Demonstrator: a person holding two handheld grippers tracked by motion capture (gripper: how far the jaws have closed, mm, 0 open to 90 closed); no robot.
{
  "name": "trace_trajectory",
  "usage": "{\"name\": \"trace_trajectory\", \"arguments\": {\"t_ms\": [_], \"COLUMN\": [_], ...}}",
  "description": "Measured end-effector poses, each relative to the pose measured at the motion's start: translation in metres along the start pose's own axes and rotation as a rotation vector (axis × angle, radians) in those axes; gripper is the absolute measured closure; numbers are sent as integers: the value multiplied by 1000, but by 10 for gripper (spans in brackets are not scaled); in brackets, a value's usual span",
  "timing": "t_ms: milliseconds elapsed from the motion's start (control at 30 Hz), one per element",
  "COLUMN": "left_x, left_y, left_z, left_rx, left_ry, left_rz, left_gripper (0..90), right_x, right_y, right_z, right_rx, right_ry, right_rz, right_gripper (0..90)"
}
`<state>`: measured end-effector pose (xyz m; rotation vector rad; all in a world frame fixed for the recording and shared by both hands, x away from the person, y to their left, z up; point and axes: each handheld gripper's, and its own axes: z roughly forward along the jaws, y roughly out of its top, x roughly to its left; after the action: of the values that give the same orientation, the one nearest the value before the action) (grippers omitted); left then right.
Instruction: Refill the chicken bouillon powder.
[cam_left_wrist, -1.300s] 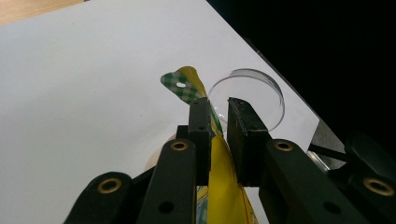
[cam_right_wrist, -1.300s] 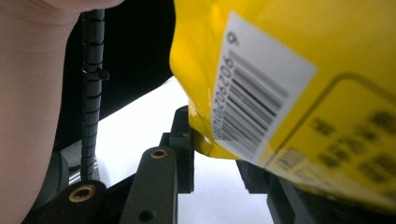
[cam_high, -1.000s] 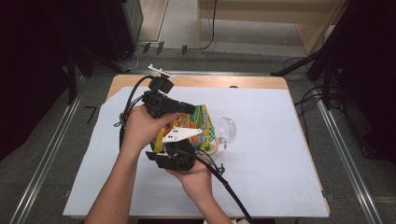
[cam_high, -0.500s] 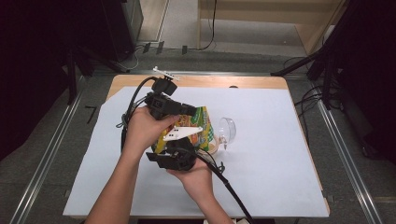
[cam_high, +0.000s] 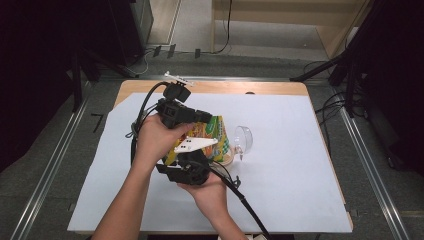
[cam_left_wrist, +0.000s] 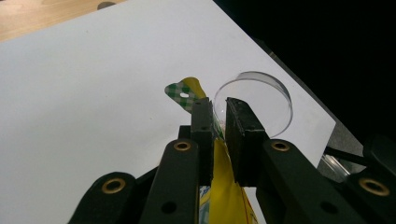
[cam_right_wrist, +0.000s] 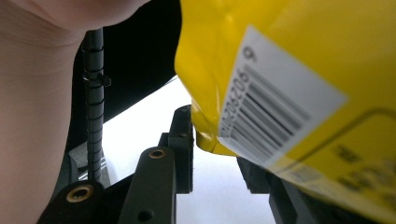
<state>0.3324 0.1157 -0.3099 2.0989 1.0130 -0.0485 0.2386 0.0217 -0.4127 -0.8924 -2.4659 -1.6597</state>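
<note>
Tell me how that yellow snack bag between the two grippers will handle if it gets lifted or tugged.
Probably floppy: the yellow snack bag is thin film, pinched flat where the left hand-held gripper holds its edge. Likely light for its size, since it looks held up by edge grips. Its glossy surface may be slippery, so it could slide out of the right hand-held gripper, whose grip I cannot confirm.

A glossy yellow plastic packet (cam_right_wrist: 289, 93) lies by a clear smooth plastic dish (cam_left_wrist: 261, 100) on matt white paper (cam_high: 295, 165) over a wooden table (cam_high: 260, 88).

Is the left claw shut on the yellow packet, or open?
Shut: the left claw pinches the yellow packet edge between its jaws.
</note>
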Motion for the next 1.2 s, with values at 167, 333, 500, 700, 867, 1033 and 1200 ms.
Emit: {"name": "trace_trajectory", "arguments": {"t_ms": [167, 333, 500, 700, 867, 1033, 1200], "left_x": [0, 0, -1, 1, 1, 2, 1], "left_y": [0, 0, -2, -4, -7, -10, -15], "left_z": [0, 0, 0, -3, -5, -9, -12], "left_rx": [-5, -1, 3, 3, 3, 7, 7], "left_ry": [-1, -12, -11, -22, -24, -30, -35], "left_rz": [5, 10, 8, 7, 7, 10, 41], "left_gripper": [827, 829, 830, 833, 837, 842, 851], "right_x": [1, 4, 1, 1, 1, 1, 1], "right_y": [0, -3, -5, -7, -10, -14, -20], "right_z": [0, 4, 2, 3, 5, 8, 13], "right_rx": [2, -2, -20, -32, -34, -36, -30], "right_ry": [1, 4, 2, -5, 5, 15, 19], "right_rz": [0, -19, -12, -20, -25, -27, -25], "right_gripper": [706, 715, 717, 698, 655, 604, 560]}}
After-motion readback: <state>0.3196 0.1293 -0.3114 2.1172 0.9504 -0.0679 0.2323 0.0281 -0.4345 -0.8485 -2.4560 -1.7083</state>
